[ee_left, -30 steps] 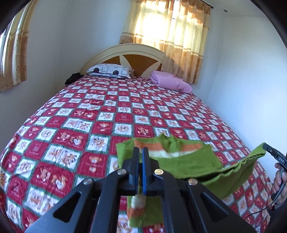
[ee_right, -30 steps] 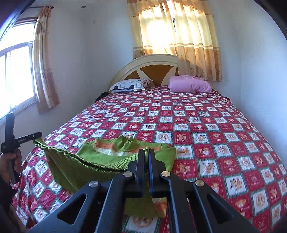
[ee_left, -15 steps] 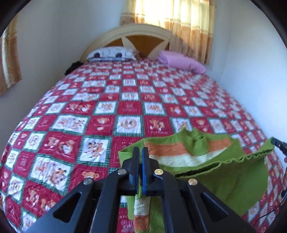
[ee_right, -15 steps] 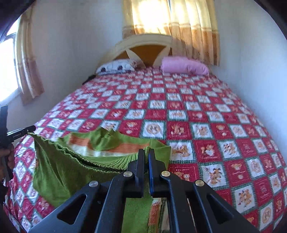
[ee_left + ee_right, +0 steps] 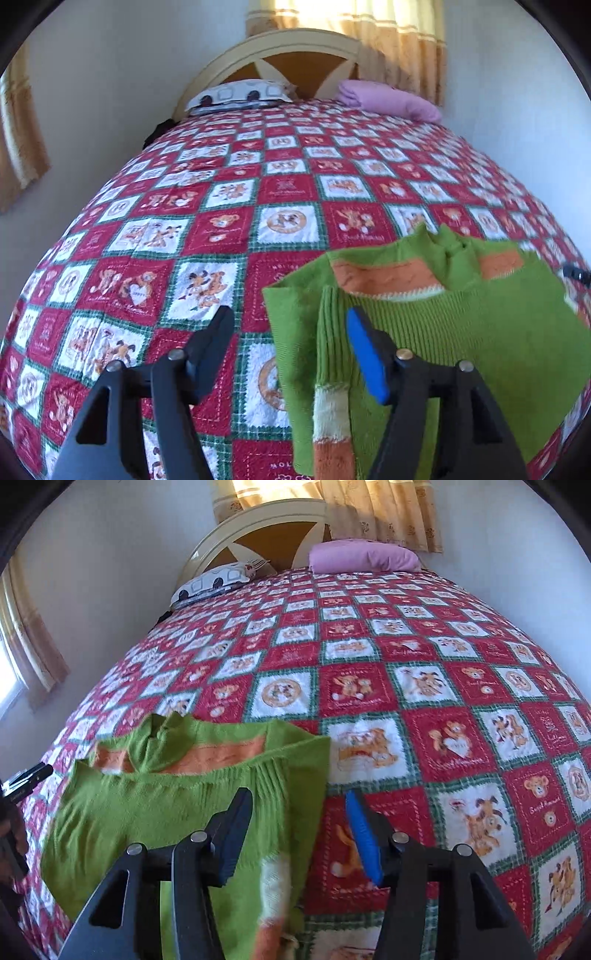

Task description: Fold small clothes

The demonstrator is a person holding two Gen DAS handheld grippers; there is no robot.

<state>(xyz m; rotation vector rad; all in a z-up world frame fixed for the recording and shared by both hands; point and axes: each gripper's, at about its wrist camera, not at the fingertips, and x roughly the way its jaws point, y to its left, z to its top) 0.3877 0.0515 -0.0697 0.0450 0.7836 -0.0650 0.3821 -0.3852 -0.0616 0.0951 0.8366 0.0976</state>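
We are holding our left gripper (image 5: 288, 325) spread wide, gripping nothing, over the bedspread (image 5: 221, 206). The green sweater (image 5: 461, 332) is lying folded between, near the bed's foot. Our right gripper (image 5: 297, 806) is gaping too.

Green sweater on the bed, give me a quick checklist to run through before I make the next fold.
1. Left gripper open, holding nothing: ok.
2. Right gripper open, holding nothing: ok.
3. Green sweater resting on the quilt, not hanging from either tool: ok.
4. Bottom hem folded up toward the orange chest stripe: ok.
5. Striped sleeve laid flat and straight: not ok, it lies over the folded body near its left edge and trails toward the camera.
6. Near edge of the sweater fully on the bed: cannot tell, the tools hide it.
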